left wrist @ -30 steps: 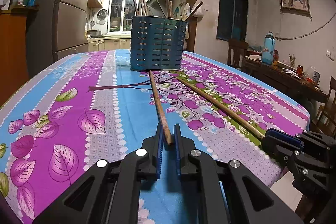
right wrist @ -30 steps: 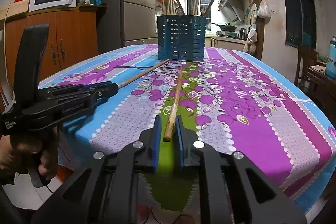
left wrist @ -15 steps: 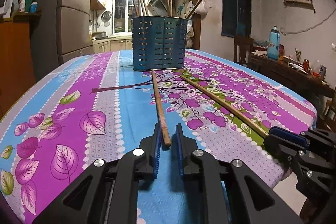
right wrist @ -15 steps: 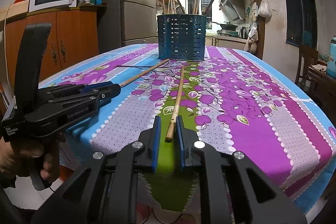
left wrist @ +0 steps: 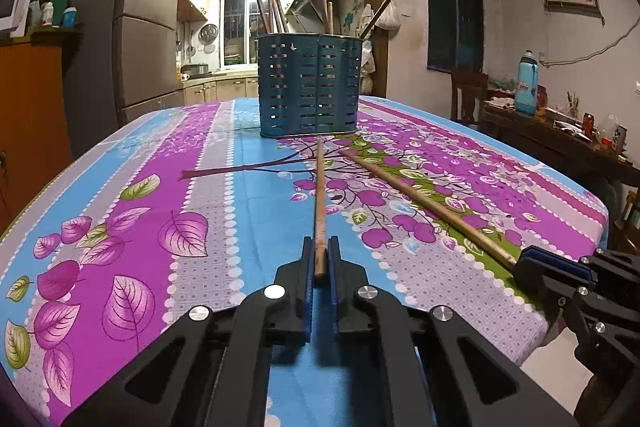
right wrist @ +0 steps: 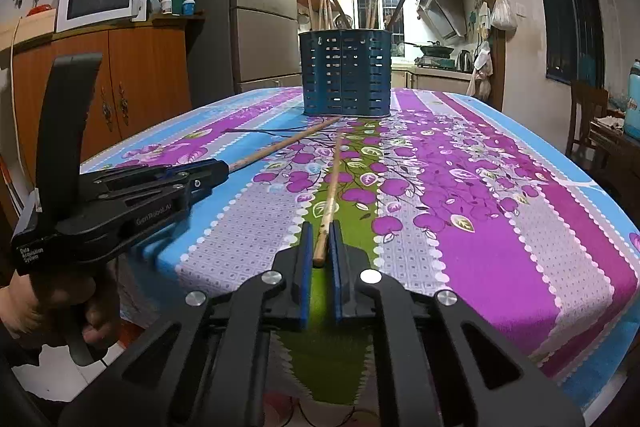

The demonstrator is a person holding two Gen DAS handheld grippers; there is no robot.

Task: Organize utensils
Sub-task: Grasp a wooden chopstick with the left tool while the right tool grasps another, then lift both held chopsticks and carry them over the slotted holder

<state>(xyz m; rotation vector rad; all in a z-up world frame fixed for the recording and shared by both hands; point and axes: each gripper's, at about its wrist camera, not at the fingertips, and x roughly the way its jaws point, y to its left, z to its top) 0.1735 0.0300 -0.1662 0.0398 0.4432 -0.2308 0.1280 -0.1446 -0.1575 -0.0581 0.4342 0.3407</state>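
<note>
left tool (left wrist: 320, 259) clamped onto chopstick (left wrist: 320, 203); right tool (right wrist: 322, 245) clamped onto other chopstick (right wrist: 330, 195)

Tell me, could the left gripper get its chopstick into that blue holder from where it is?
Probably yes. The left gripper is shut on its chopstick, and only bare tablecloth lies between it and the holder. The holder's top is open, though other sticks already stand inside.

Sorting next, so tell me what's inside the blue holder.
Several wooden sticks stand inside the blue holder, their tops poking above its rim; slots show slivers of their shafts. How many there are, and anything shorter on the bottom, is hidden by the wall.
</note>
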